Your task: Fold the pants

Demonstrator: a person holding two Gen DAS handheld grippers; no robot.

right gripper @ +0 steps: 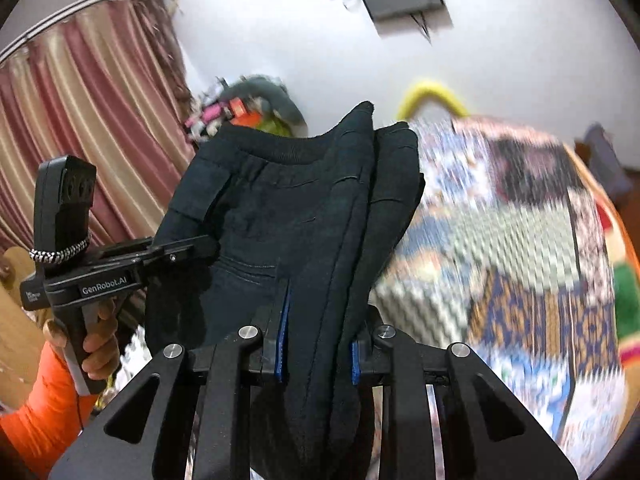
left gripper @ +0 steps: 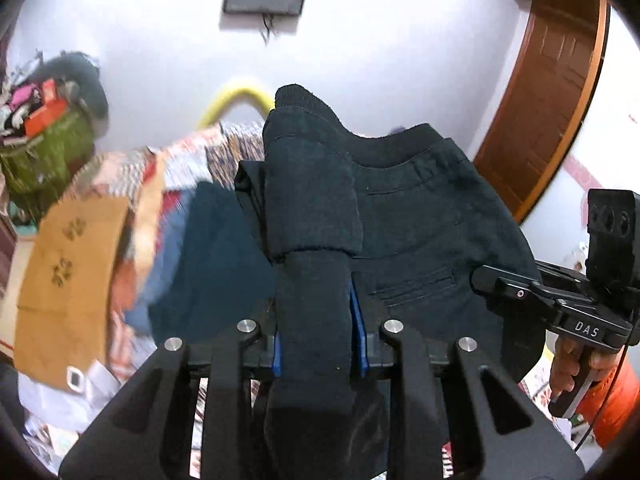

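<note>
We have the pants (left gripper: 420, 216) off the bed (right gripper: 500, 240), hanging in the air between our two grippers, and the relation that matters now is how the waistband runs from one grip to the other. The left gripper (left gripper: 318, 328) has its jaws clamped on a bunched roll of dark cloth at one end of the waist; the blue pads (left gripper: 357, 320) press into the fabric on both sides, and the cloth wraps up and over the fingers. The right gripper (right gripper: 316, 336) is likewise closed on a thick fold of the same pants, its blue pads (right gripper: 283, 336) squeezing several layers, with the elastic waistband standing above the jaws. From the left wrist view the right gripper (left gripper: 520, 292) sits off to the right with the seat of the pants and a back pocket spread between it and us; from the right wrist view the left gripper (right gripper: 176, 254) sits to the left, a hand (right gripper: 94, 336) in an orange sleeve on its handle. So the long axis of what we hold, the waist line, runs side to side from gripper to gripper, and the legs drop below, out of sight under both jaws. Neither hand is nearer; each has its own corner. We judge that the pants must be laid flat on the patterned bedcover ahead and below, with the waist held taut so the legs fall straight and do not twist.
</note>
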